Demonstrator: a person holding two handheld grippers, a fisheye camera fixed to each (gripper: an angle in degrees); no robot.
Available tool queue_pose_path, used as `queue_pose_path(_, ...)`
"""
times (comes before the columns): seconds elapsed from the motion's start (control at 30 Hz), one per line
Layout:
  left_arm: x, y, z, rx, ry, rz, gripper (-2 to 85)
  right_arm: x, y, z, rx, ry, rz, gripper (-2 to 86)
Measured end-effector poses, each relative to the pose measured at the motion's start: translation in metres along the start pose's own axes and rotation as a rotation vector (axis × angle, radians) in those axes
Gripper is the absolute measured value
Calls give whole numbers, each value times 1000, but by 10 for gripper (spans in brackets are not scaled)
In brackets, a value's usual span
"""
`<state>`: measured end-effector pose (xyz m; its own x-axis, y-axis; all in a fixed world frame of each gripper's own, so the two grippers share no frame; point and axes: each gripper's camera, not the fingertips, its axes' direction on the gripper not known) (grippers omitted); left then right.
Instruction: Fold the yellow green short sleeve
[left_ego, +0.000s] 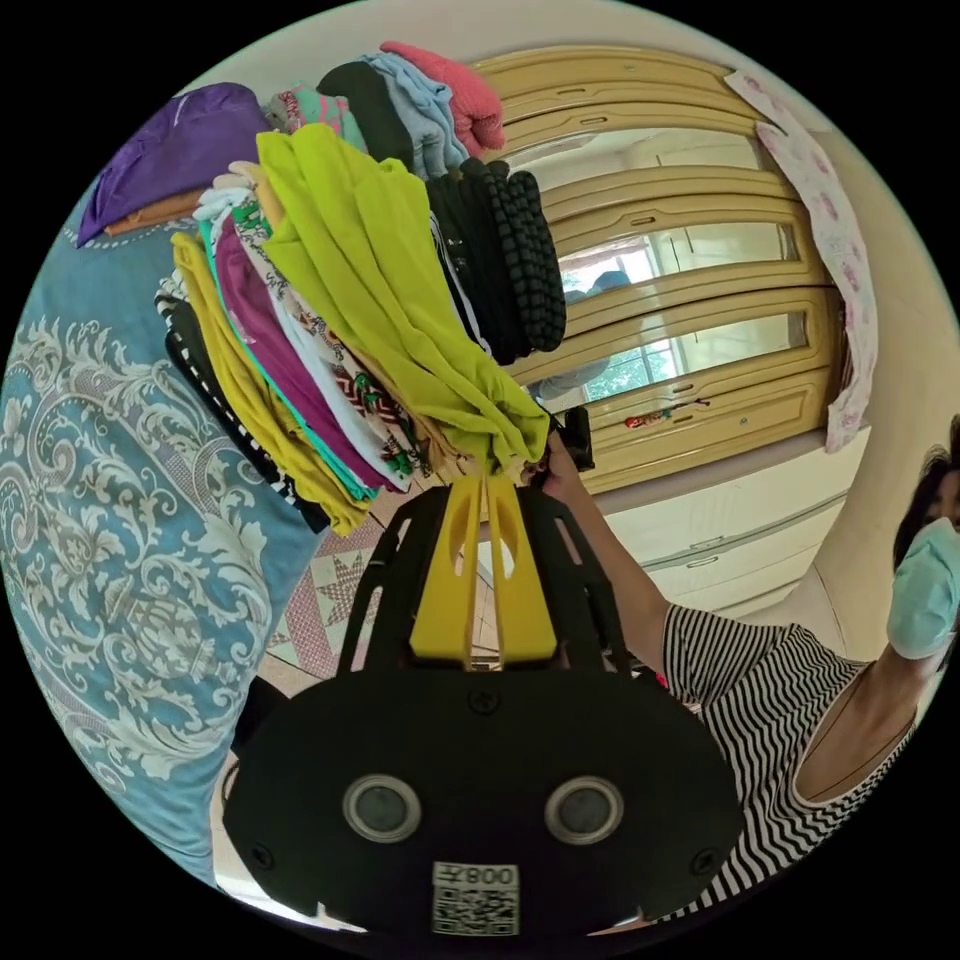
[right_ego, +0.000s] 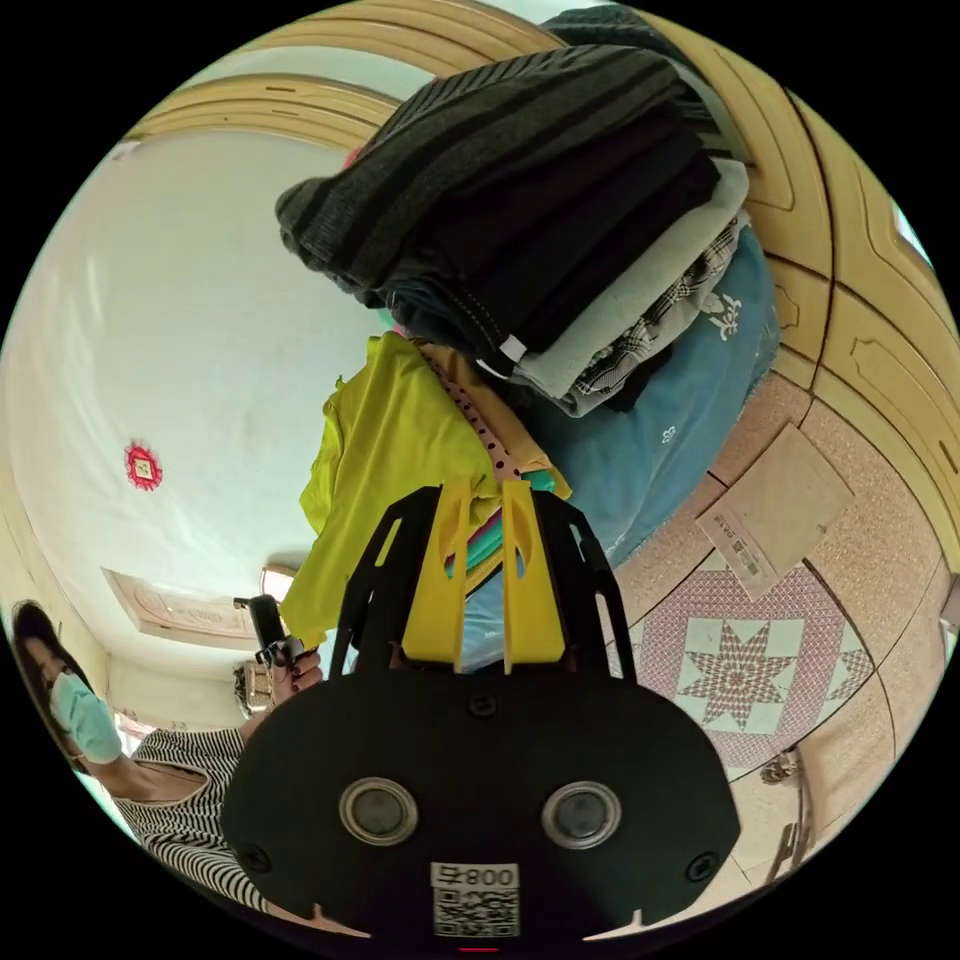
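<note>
In the left gripper view the yellow green short sleeve lies on top of a pile of folded clothes on a blue patterned bed cover, and it stretches from the upper left of the frame down to the centre, where its gathered end meets the tips of the left gripper. Those yellow fingers stand nearly together with the bunched cloth between their tips, so they appear clamped on the shirt's end. In the right gripper view the same shirt hangs left of centre, just above and to the left of the right gripper, whose fingers are a little apart; coloured cloth of the pile shows in the gap, and whether they grip anything I cannot tell. A second stack of dark folded clothes fills the upper centre. The shirt's long axis runs away from the left fingers, so the left side is the nearer hold; the right would have to shift toward the frame's left to reach the free edge.
</note>
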<state>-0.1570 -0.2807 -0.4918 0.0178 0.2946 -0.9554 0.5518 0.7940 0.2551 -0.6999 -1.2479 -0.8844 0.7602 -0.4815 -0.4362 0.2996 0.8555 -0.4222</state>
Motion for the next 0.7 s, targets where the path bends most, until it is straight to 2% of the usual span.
queue_pose_path(0.13,9,-1,-14,74,-10,64,4,-20,41,-20,181,-9,17,21)
queue_pose_path(0.23,17,-14,-7,66,-80,126,3,-70,71,-17,252,-47,-107,7)
queue_pose_path(0.4,17,-50,1,84,-262,178,2,-174,97,47,97,-3,-351,1)
queue_pose_path(0.53,-15,-68,2,38,-497,127,3,-231,122,125,-59,217,-467,0)
queue_pose_path(0.6,-40,-64,-1,-5,-483,62,3,-244,136,149,-56,302,-499,0)
queue_pose_path(0.7,-62,-43,-16,36,-402,28,2,-265,161,169,8,348,-539,0)
